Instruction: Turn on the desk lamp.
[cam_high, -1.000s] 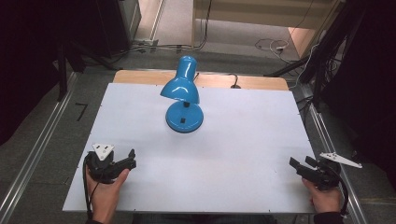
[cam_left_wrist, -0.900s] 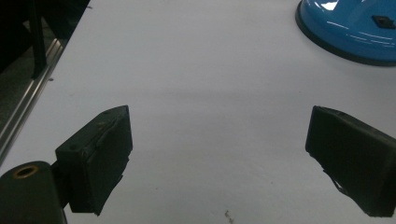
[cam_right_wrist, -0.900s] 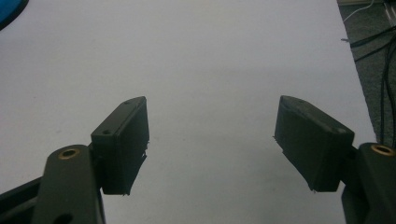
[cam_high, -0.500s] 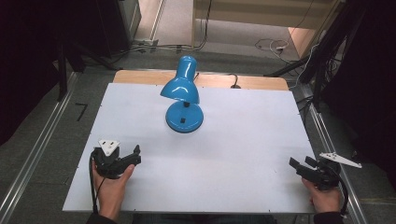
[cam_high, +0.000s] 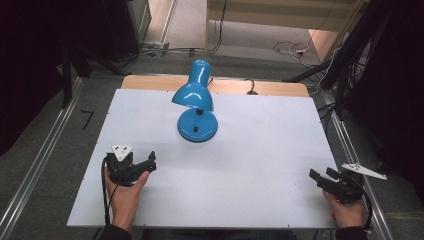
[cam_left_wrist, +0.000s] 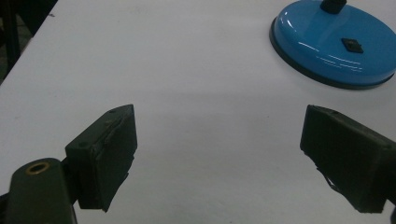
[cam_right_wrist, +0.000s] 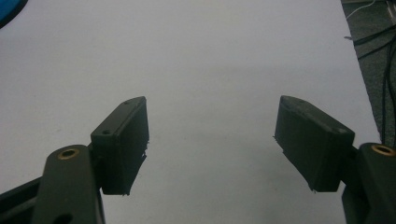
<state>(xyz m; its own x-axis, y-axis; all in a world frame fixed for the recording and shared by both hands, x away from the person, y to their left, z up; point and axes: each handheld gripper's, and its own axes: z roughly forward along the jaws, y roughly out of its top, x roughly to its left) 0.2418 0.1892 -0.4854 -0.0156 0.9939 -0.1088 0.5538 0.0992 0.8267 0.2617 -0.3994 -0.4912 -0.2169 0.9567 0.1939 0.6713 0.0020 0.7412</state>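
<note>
Both the left tongs (cam_high: 148, 163) and right tongs (cam_high: 316, 175) stood wide open and empty, so a careless reach risked toppling the top-heavy blue lamp (cam_high: 196, 102).

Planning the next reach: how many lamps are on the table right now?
1. A blue desk lamp stands upright toward the far middle of the white table, ahead and right of the left gripper; its round base faces that gripper's open jaws.

One blue lamp (cam_high: 196, 107), one white table (cam_high: 260, 150), two hand-held tools.
</note>
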